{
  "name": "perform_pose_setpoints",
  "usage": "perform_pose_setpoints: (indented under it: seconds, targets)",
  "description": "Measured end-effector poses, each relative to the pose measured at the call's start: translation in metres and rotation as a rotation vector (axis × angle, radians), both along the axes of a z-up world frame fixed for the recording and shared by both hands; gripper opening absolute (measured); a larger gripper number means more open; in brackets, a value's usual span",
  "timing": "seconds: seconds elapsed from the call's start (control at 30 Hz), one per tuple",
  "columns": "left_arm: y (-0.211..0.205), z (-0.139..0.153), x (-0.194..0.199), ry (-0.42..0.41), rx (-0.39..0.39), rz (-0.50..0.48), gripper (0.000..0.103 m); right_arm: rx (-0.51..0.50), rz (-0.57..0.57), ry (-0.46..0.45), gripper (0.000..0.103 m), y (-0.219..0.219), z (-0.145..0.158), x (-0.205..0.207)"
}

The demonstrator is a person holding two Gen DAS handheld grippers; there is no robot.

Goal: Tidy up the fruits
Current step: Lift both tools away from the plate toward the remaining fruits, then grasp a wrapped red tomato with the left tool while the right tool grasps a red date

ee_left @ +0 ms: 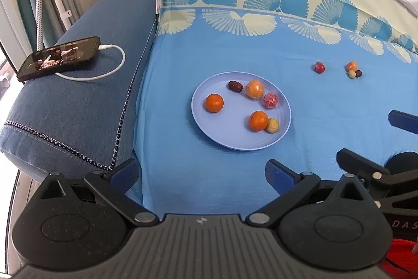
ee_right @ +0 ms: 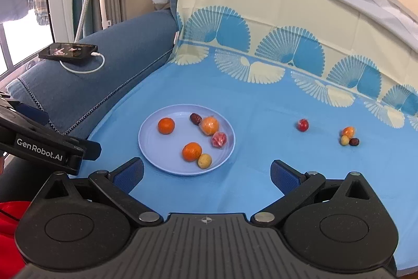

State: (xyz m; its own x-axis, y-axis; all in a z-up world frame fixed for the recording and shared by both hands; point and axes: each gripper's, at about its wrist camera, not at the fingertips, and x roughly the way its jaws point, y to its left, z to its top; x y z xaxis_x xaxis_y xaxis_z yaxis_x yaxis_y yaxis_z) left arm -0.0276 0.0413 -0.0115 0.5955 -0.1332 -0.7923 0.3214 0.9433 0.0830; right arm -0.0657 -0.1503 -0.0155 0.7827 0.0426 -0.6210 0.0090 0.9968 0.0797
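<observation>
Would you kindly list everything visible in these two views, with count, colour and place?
plate: 1, pale lilac, on the blue cloth.
oranges: 2 bare, orange, on the plate.
wrapped fruits: 2, one orange, one pink, on the plate.
date: 1, dark red, at the plate's far edge.
yellow fruit: 1, touching the nearer orange.
red fruit: 1, alone on the cloth.
loose cluster: 3 small fruits, orange, yellow, dark, far right.
phone: 1, black, on the blue armrest, white cable attached.
left gripper: black, open, empty.
right gripper: black, open, empty.

right gripper (ee_left: 403, 119) cut off by frame edge, phone (ee_right: 68, 50) screen unreadable
</observation>
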Motion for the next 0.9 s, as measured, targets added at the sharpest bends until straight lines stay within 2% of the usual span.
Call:
perform_pose_setpoints:
  seconds: [0.23,0.47,0.67,0.9]
  targets:
    - [-0.023,0.002,0.013,0.015,0.027,-0.027,0.103,0.018,-0.063,-0.019,0.102,-0.020,-0.005,-0.005]
    - [-0.071,0.003,0.048,0.067,0.021,-0.053,0.103,0.032,-0.210,-0.031,0.102,-0.076,-0.031,0.010]
    - [-0.145,-0.006,0.093,0.055,0.015,-0.137,0.103,0.066,-0.394,0.008,0.102,-0.149,-0.071,0.039]
    - [-0.251,-0.044,0.150,0.078,0.035,-0.263,0.103,0.024,-0.567,0.020,0.102,-0.239,-0.121,0.082]
